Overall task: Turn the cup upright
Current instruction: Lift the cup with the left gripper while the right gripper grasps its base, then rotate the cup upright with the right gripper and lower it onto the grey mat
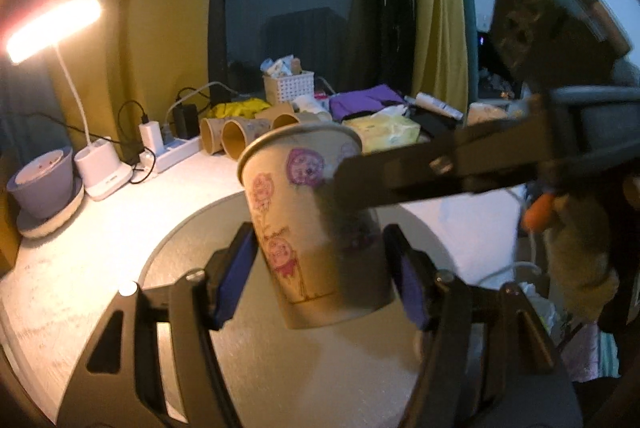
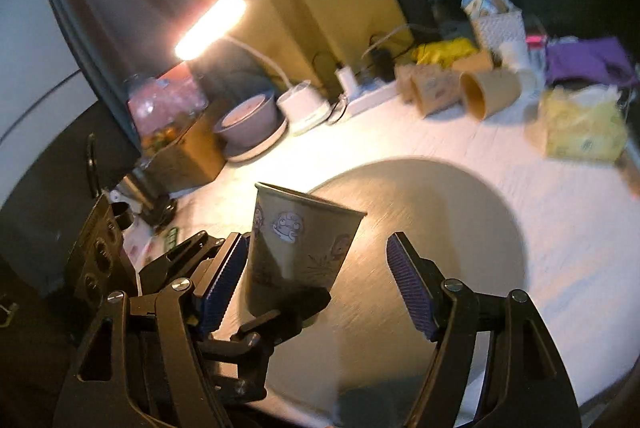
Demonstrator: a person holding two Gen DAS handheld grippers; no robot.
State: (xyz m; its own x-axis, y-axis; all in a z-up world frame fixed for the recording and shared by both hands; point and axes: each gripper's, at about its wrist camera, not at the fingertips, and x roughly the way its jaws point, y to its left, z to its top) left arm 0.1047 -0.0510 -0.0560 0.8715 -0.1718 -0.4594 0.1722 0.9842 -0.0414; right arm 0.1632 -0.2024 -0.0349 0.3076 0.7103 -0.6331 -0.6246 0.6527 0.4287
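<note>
My left hand-held gripper (image 1: 324, 274) pinches, I think, the tan paper cup with pink and purple doodles (image 1: 308, 216) low on its wall; blur hides the contact. The cup hangs mouth-up, tilted, above the round grey mat (image 2: 460, 228). My right hand-held gripper (image 2: 316, 282) stands spread beside the cup. It is light and crushable, so grip gently near the stiff base.
</note>
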